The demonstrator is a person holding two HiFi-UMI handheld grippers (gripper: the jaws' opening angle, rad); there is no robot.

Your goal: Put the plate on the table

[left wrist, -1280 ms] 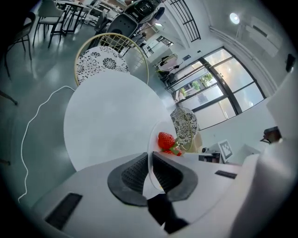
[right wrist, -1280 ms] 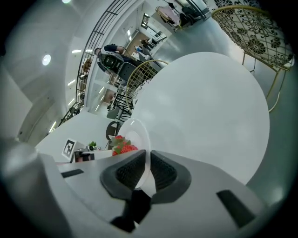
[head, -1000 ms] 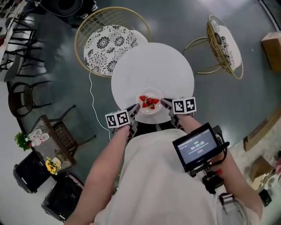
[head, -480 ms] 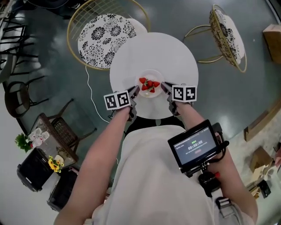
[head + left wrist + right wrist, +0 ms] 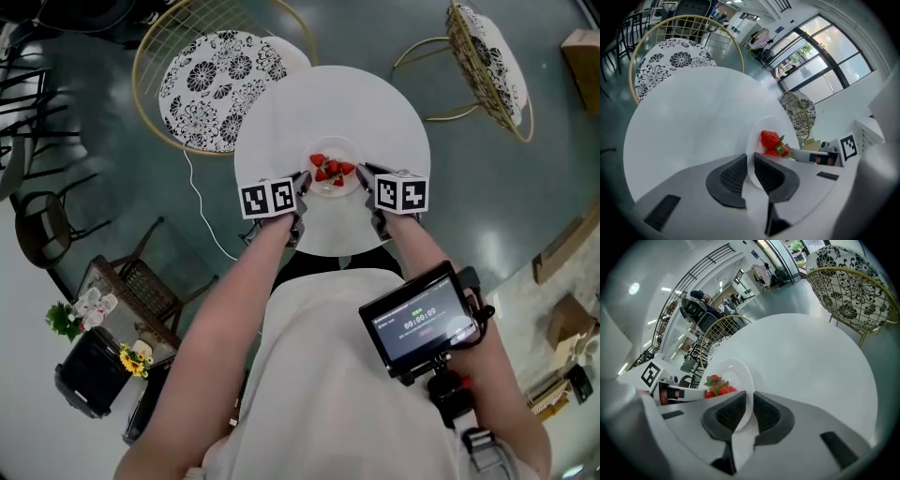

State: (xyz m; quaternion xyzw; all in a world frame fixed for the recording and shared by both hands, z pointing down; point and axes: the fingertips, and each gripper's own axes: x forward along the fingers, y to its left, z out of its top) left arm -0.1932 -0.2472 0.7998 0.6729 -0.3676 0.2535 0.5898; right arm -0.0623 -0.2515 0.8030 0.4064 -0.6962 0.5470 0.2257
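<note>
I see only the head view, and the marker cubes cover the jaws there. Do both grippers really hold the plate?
Observer: The left gripper view shows the left gripper shut on the rim of the plate.
Operator: And the right one?
Observer: The right gripper view shows the right gripper shut on the rim too, with the strawberries just past its jaws.
</note>
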